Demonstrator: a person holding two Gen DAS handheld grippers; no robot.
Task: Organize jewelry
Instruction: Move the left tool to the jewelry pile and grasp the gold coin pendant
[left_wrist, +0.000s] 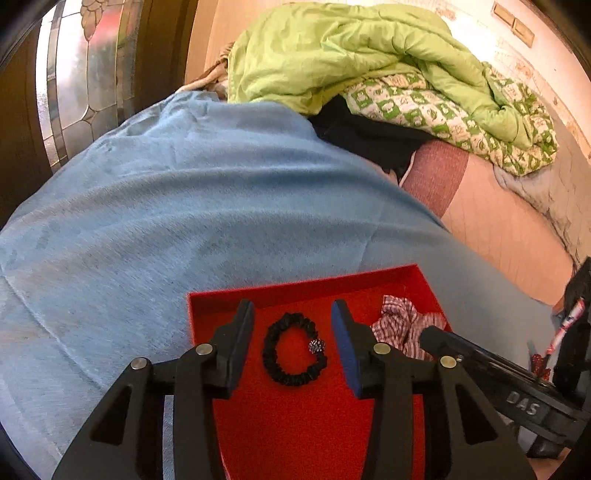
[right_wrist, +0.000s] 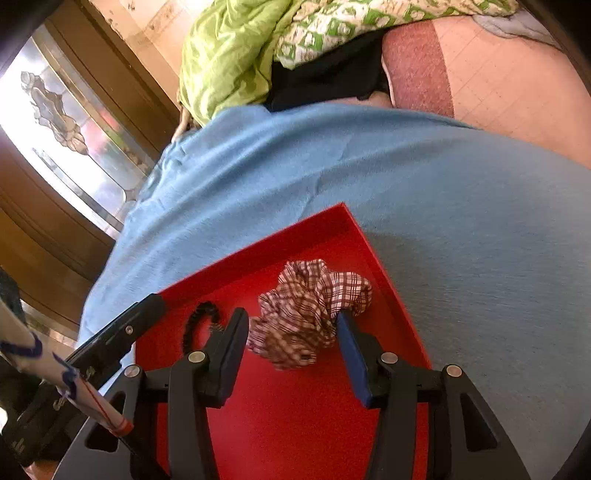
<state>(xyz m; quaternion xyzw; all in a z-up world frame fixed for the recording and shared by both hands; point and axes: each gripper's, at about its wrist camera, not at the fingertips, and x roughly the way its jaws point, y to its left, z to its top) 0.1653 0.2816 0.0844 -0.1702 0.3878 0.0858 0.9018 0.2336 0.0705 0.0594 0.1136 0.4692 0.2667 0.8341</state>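
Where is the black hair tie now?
In the left wrist view the black hair tie lies flat in the red tray, left of the checked scrunchie.

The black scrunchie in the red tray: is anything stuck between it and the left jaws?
Nothing visible. The black scrunchie with a sparkly bead lies on the red tray directly between the left gripper's open jaws.

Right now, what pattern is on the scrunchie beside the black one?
Red-and-white check, clearest in the right wrist view.
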